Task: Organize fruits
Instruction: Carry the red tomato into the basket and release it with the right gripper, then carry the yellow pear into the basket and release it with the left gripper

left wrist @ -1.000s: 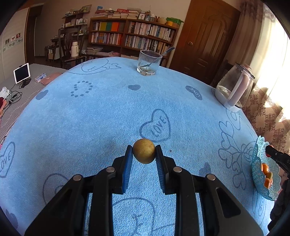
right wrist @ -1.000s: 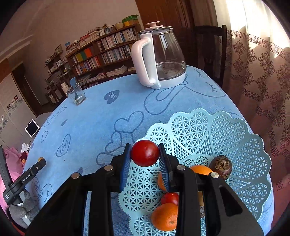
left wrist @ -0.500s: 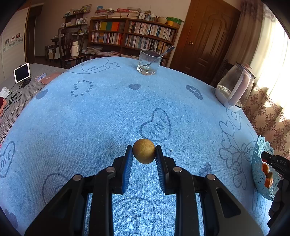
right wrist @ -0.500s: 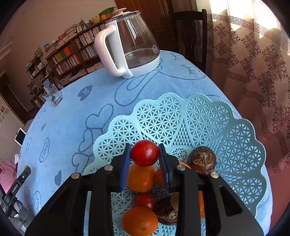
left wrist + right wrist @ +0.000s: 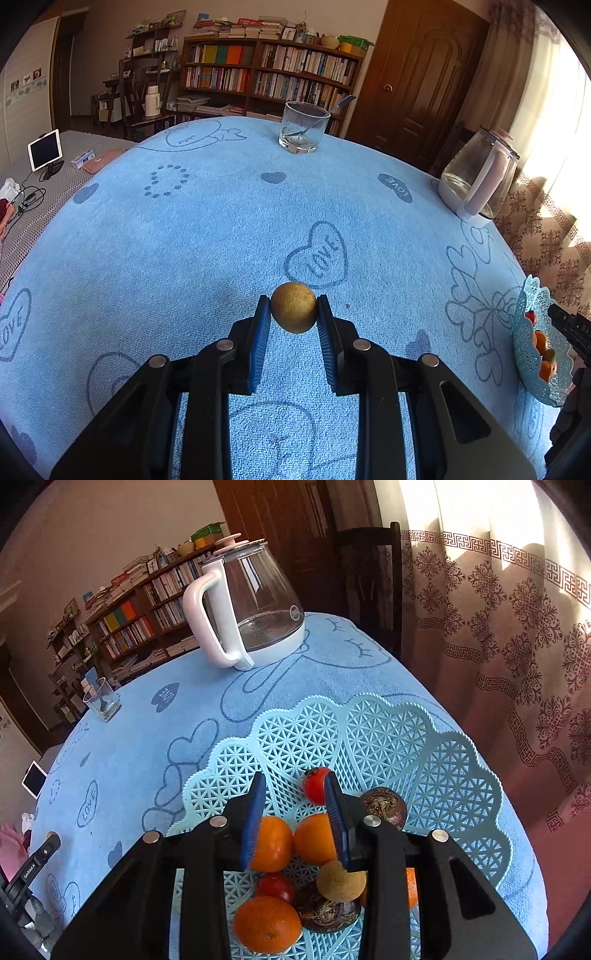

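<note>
Fruits sit piled at lower centre in the pale-blue lattice plastic basket [image 5: 424, 746]; the small red tomato [image 5: 314, 784] lies free as the right gripper [image 5: 295, 794] jaws open. Lift clear without nudging it. Left gripper [image 5: 291, 314] clamps a round brown-yellow fruit [image 5: 293, 312] mid-frame.

Fruits [image 5: 271, 843] in the basket [image 5: 384, 738] near the table's [image 5: 184, 251] edge; kettle [image 5: 255, 605] behind; glass [image 5: 101, 699] far left

A table covered with a blue terry cloth [image 5: 192, 240] printed with hearts carries everything. Far ahead of the left tongs stands a drinking glass [image 5: 302, 127]; ahead to their right, a glass kettle [image 5: 251, 605]. A turquoise lattice fruit basket [image 5: 406, 738] sits directly under the right tongs.
</note>
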The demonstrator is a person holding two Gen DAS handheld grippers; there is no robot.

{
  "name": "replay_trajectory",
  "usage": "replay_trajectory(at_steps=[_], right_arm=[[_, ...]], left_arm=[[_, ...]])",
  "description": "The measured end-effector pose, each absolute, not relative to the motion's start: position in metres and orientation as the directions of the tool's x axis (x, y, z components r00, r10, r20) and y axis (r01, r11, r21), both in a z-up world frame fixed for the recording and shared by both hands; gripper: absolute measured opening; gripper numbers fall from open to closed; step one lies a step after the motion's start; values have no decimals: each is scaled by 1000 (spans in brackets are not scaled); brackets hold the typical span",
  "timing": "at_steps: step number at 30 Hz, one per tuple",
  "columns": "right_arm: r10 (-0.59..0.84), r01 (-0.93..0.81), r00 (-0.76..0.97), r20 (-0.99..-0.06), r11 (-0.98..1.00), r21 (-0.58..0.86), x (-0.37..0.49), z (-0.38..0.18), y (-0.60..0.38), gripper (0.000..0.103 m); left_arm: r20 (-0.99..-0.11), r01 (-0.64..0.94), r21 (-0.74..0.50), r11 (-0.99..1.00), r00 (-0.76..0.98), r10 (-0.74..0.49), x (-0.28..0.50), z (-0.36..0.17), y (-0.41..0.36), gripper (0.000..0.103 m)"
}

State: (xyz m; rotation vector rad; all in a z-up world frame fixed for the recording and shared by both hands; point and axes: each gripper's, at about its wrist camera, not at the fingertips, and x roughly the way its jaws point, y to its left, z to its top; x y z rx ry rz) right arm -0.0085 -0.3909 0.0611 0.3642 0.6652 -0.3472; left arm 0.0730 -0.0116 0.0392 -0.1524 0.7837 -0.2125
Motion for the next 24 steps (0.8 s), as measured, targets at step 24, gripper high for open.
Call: replay_trajectory(at_steps=[24], right_arm=[[-365, 513, 805, -468, 824, 241, -70, 66, -409, 69]], left_arm=[[-684, 321, -150, 935, 649, -333, 42, 51, -91, 26]])
